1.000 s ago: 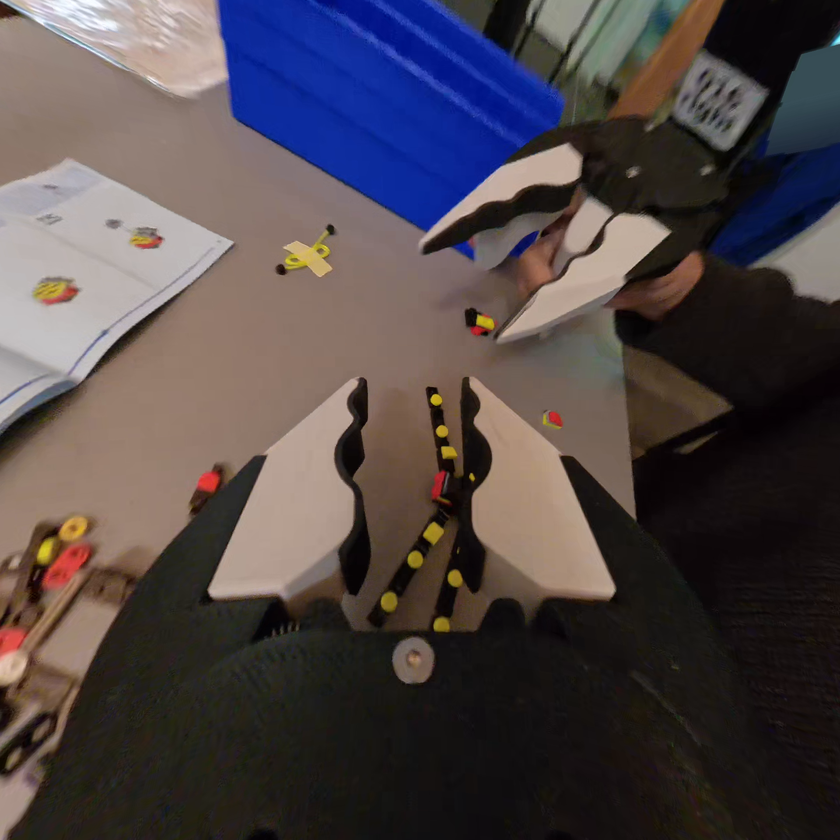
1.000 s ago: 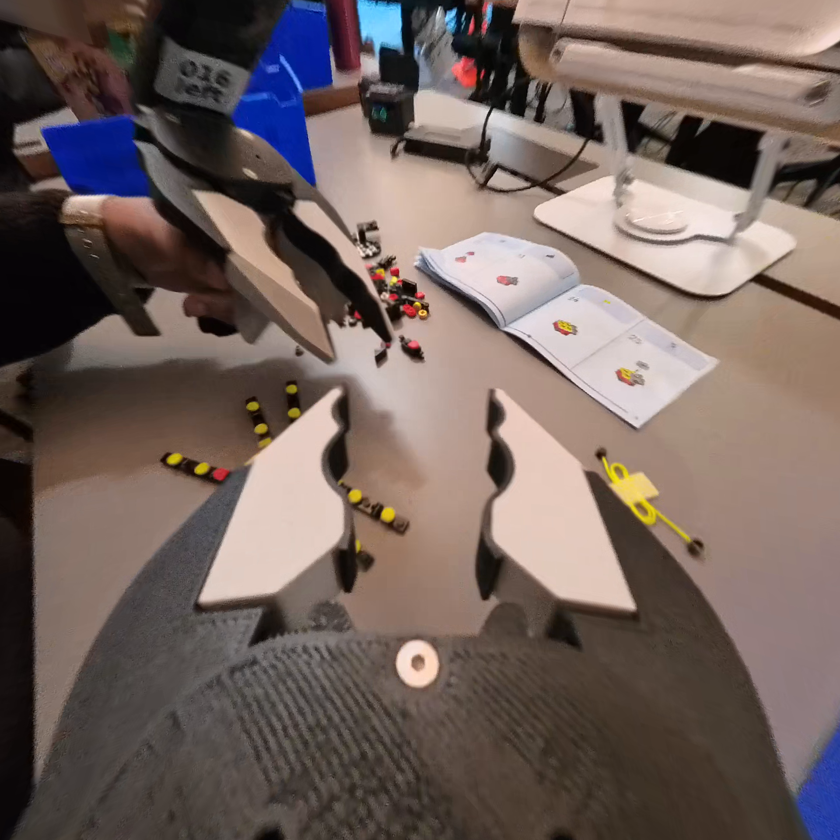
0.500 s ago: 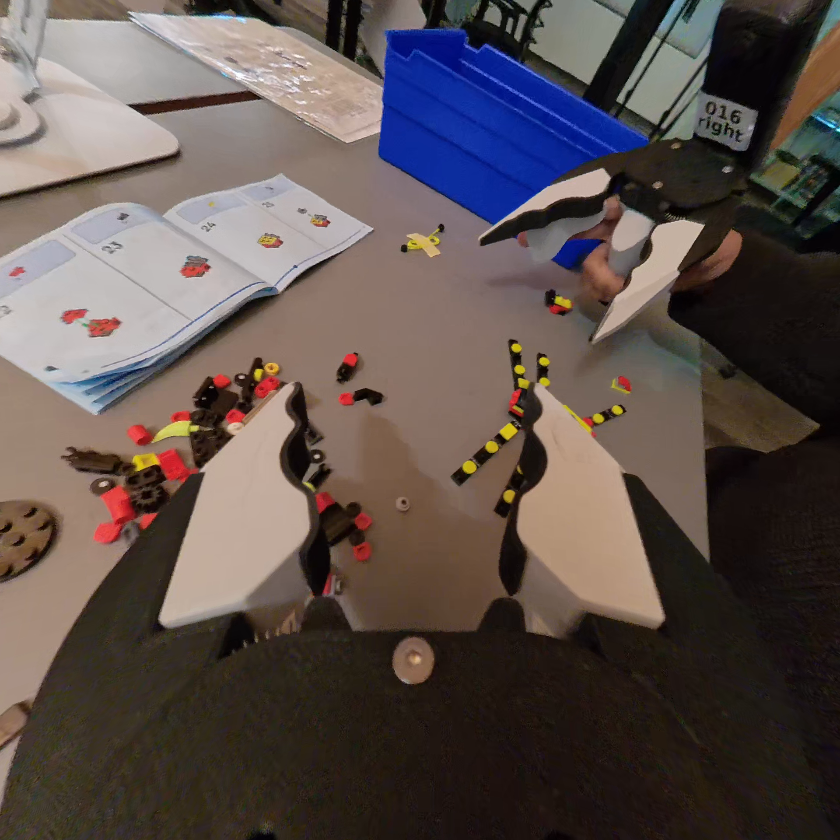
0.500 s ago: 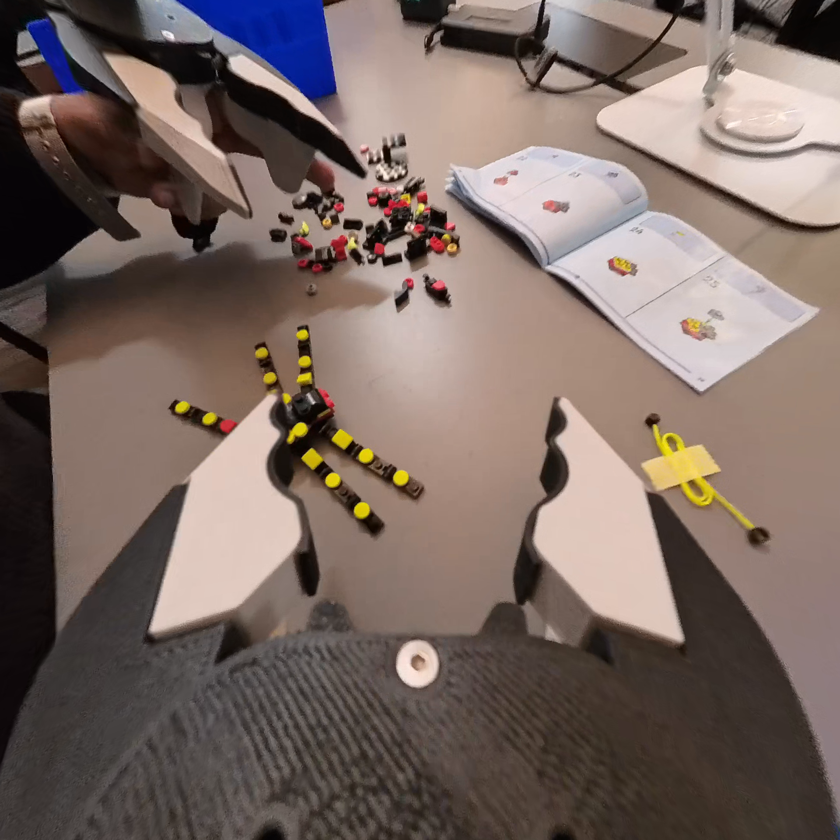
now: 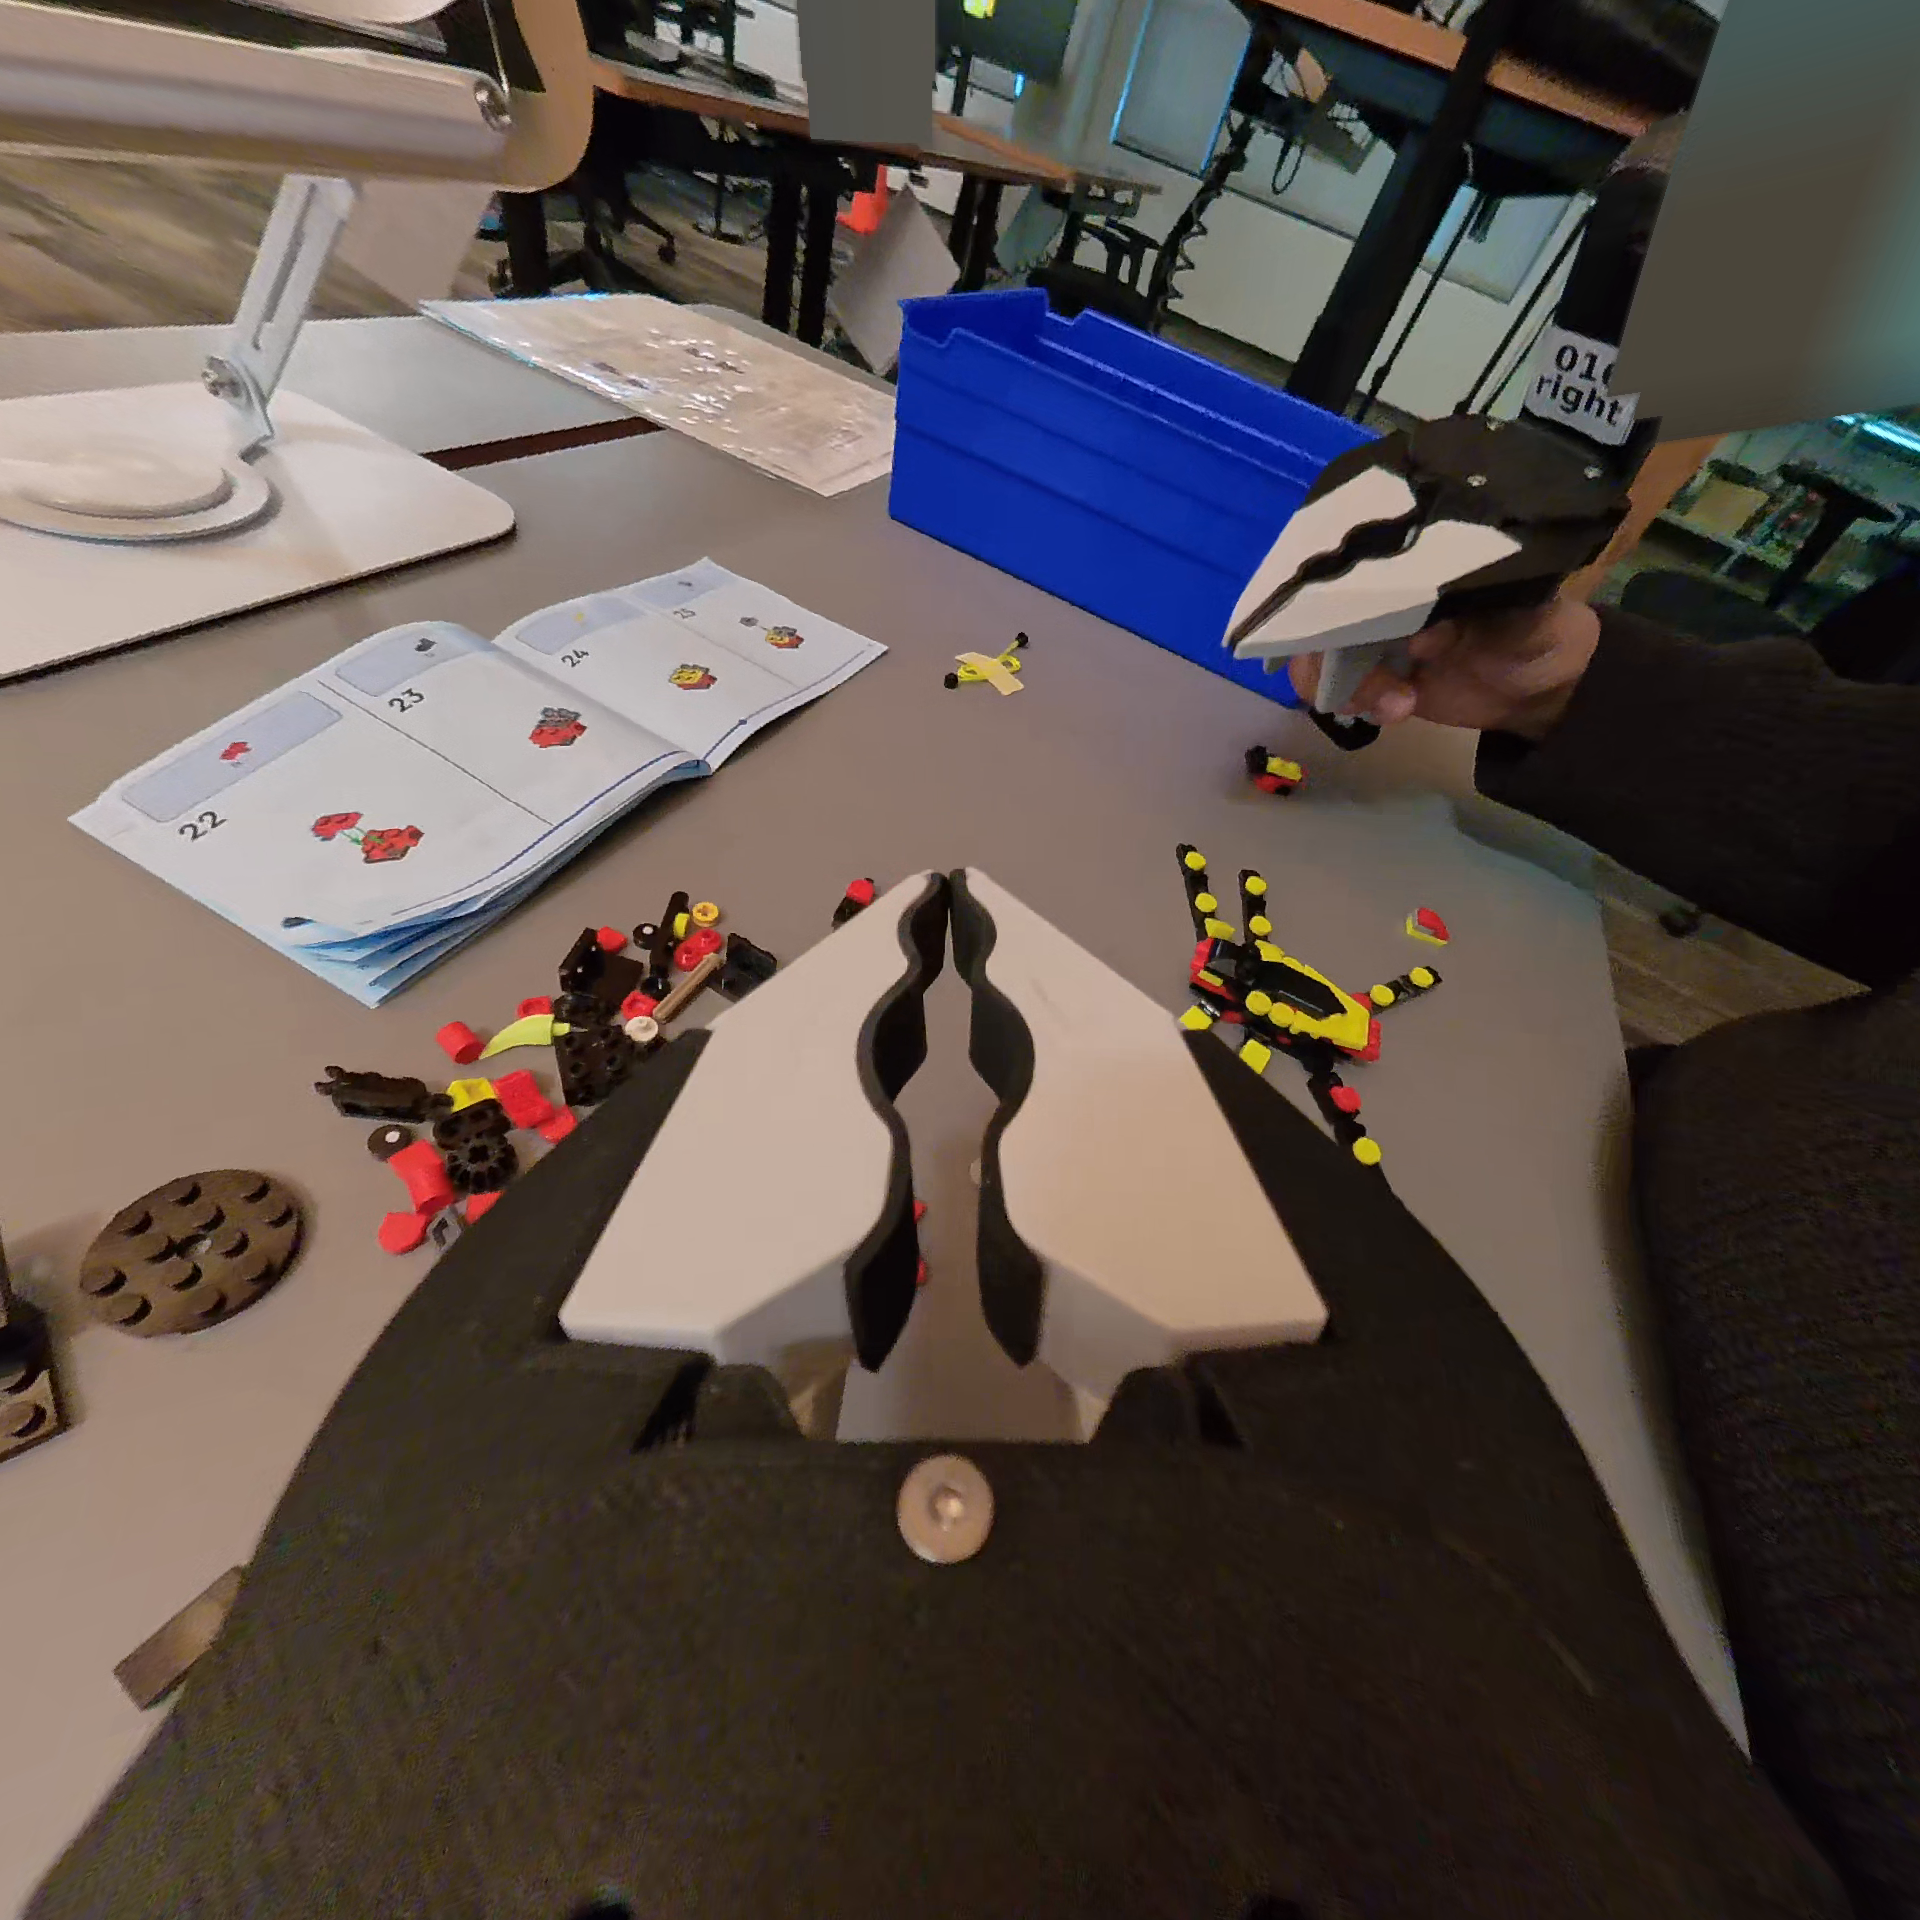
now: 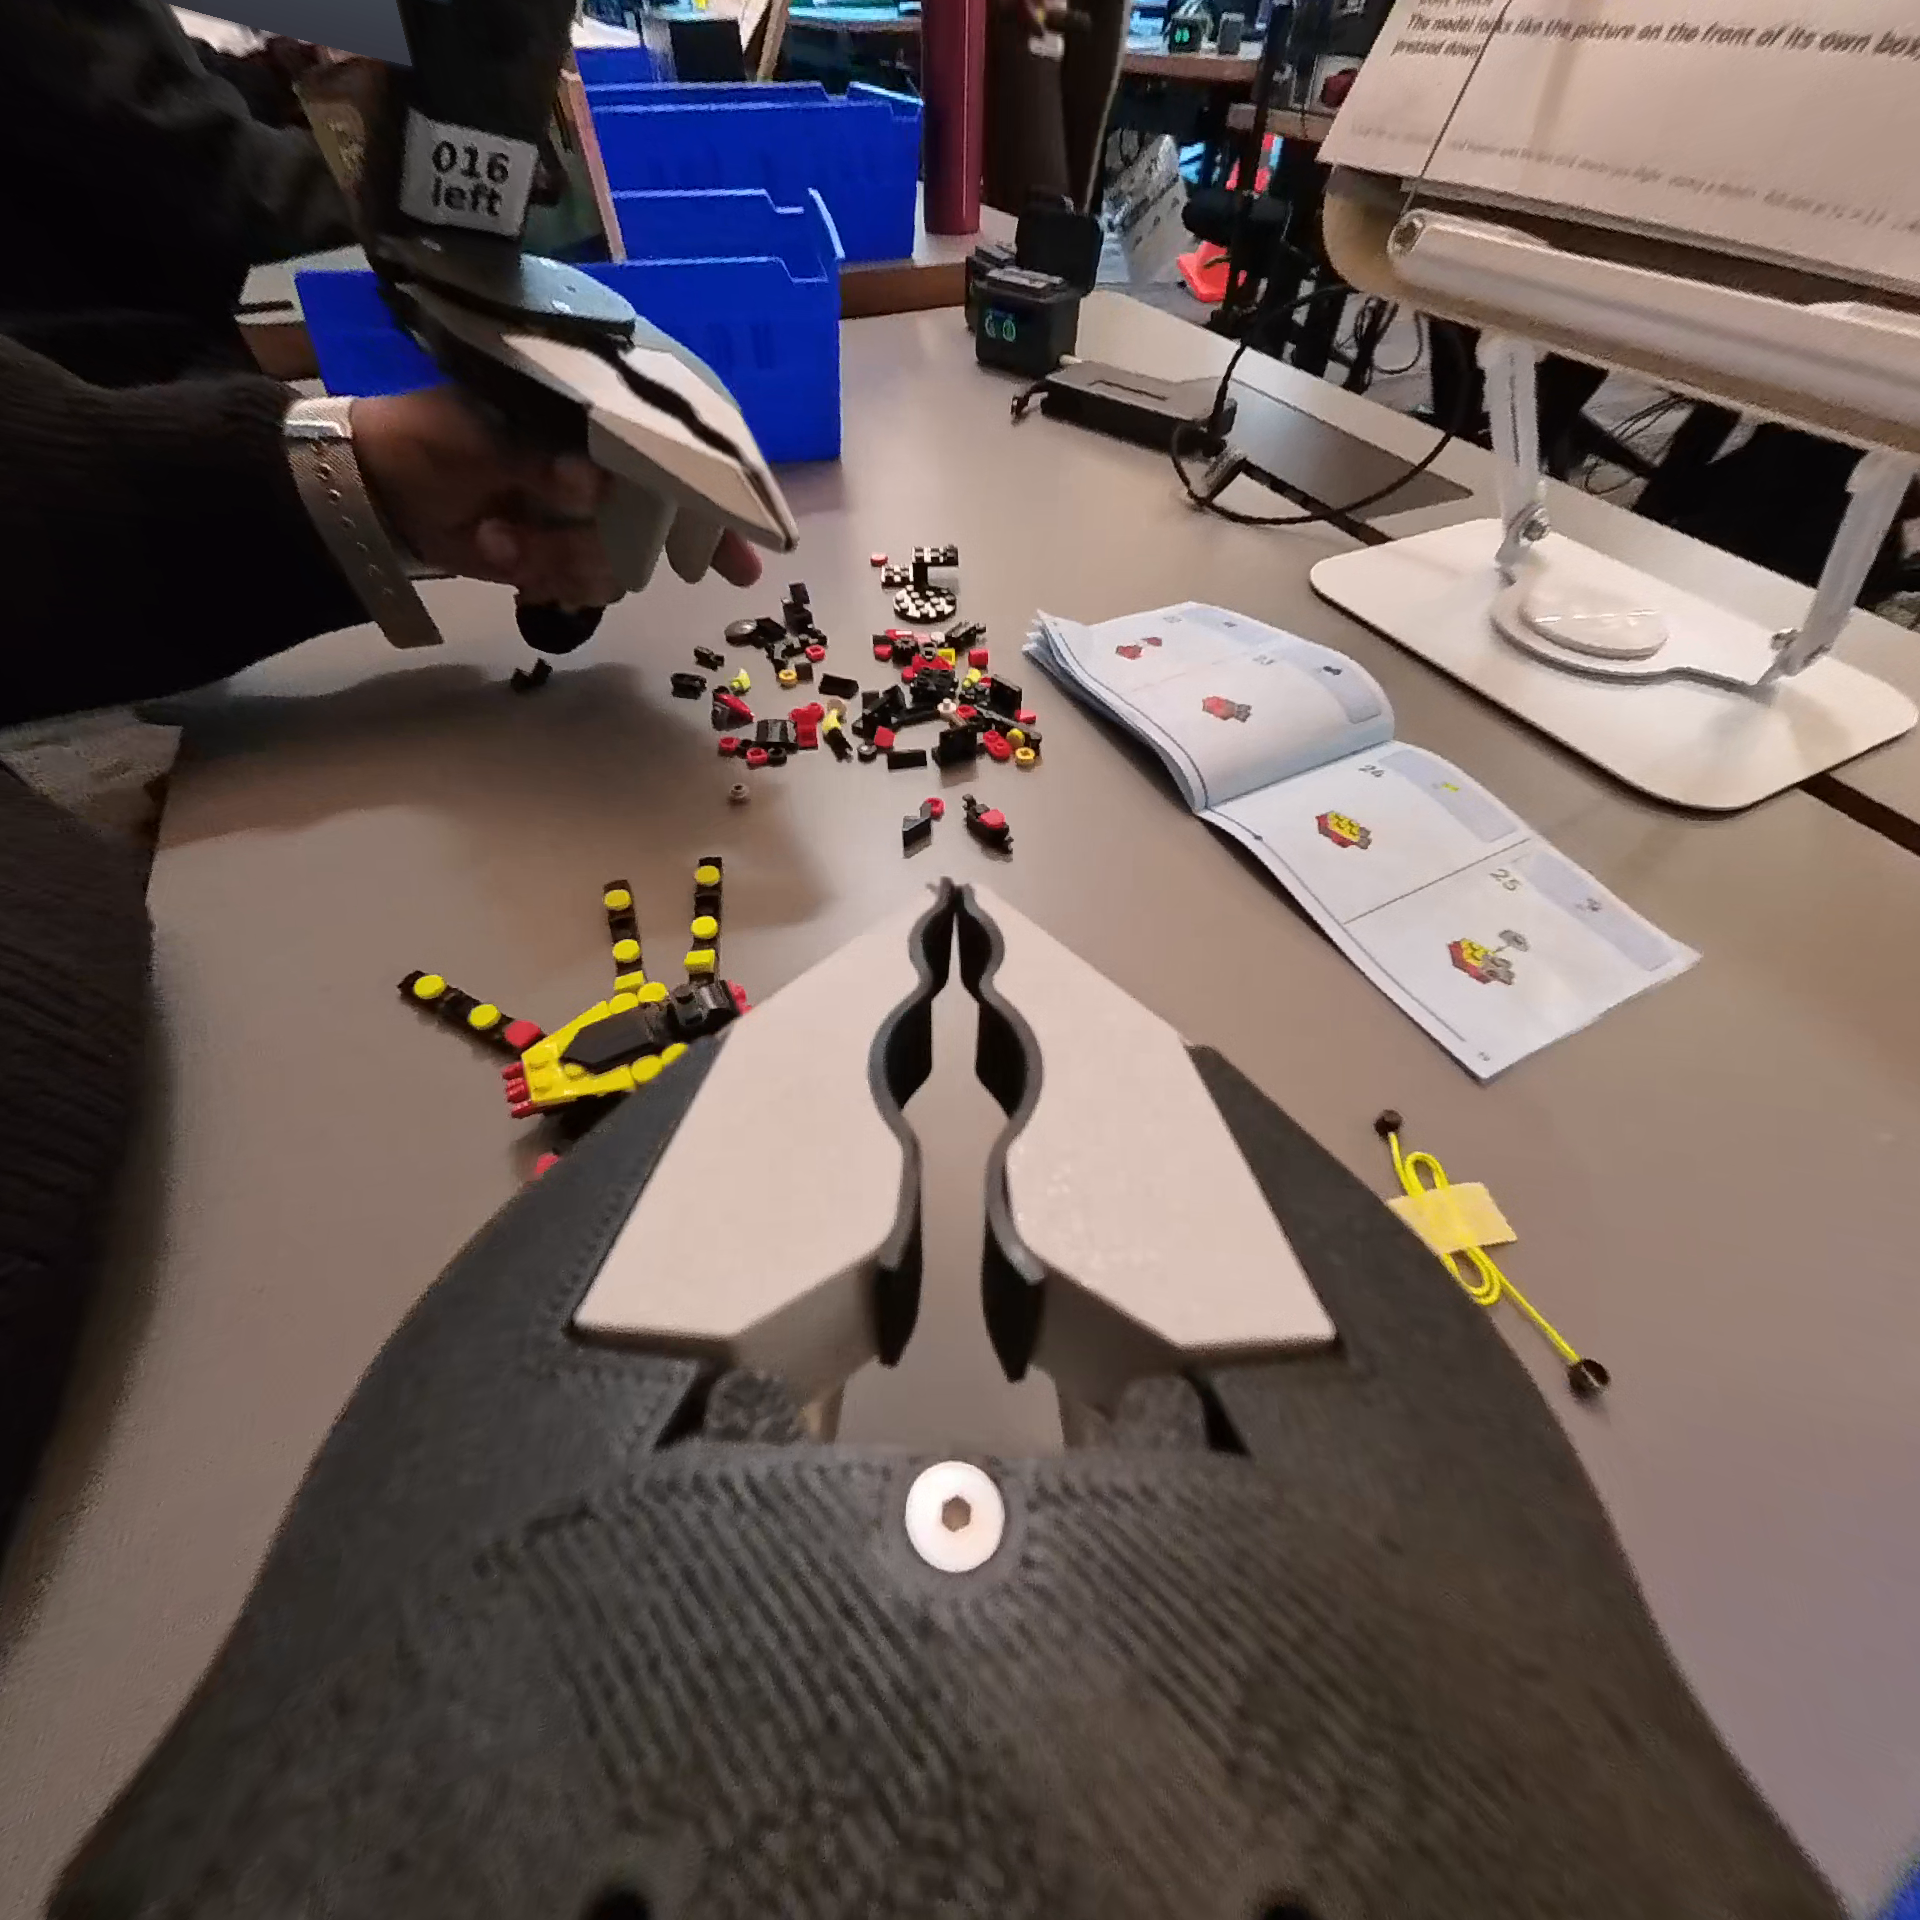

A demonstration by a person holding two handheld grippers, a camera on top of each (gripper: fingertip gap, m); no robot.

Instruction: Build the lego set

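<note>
I held both claws above the grey table [image 5: 1039, 790], each with its fingertips pressed together on nothing. My left gripper [image 5: 948, 881] hung over the scattered pile of loose bricks [image 5: 582, 1039]; my right gripper [image 6: 948, 889] hovered near the half-built black, yellow and red model [image 6: 613, 1039], which lay flat on the table to its left. The open instruction booklet [image 6: 1340, 810] rested farther right, with a blue bin [image 5: 1091, 468] beyond it.

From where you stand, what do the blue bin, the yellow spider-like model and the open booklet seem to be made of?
Blue bin: probably moulded plastic, smooth with stepped ridges. Spider-like model: glossy hard plastic bricks with round studs. Booklet: thin printed paper, its pages curling at the edges.
</note>
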